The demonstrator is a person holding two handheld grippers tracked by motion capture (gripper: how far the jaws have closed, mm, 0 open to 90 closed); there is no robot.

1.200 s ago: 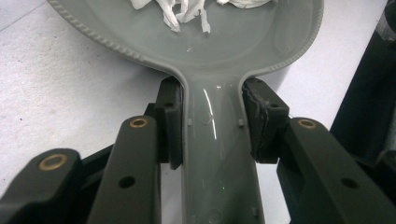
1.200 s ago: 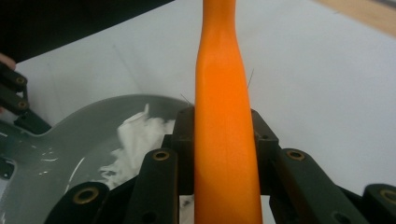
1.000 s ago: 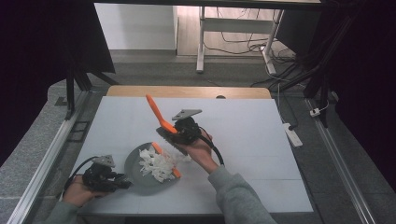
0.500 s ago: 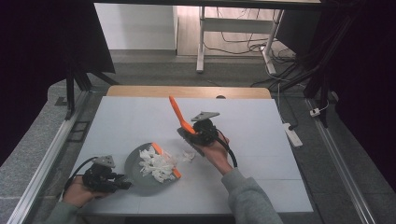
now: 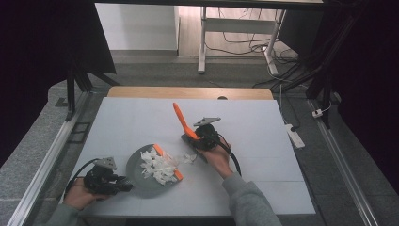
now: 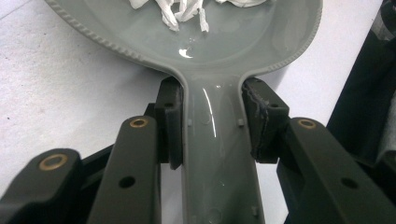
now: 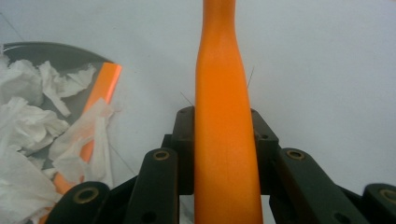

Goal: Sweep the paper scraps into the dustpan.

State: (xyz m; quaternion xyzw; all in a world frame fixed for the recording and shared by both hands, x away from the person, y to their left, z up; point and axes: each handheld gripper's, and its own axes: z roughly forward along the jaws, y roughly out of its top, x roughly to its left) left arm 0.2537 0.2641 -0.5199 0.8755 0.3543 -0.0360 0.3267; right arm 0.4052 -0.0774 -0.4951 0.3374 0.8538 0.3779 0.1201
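Orange brush handle (image 5: 180, 120) clenched in our right gripper (image 5: 200, 139) has swung away from the grey dustpan (image 5: 141, 176); our left gripper (image 5: 117, 183) clamps its handle, paper scraps (image 5: 160, 165) gathered: sweeping seems nearly done.

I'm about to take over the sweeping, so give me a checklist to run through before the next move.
1. Left hand-held gripper clamped on grey dustpan handle: ok.
2. Right hand-held gripper clamped on orange brush handle: ok.
3. Paper scraps gathered in the dustpan: mostly ok.
4. One scrap beside the orange lip, on the table: not ok.
5. Bristles touching the table: cannot tell.
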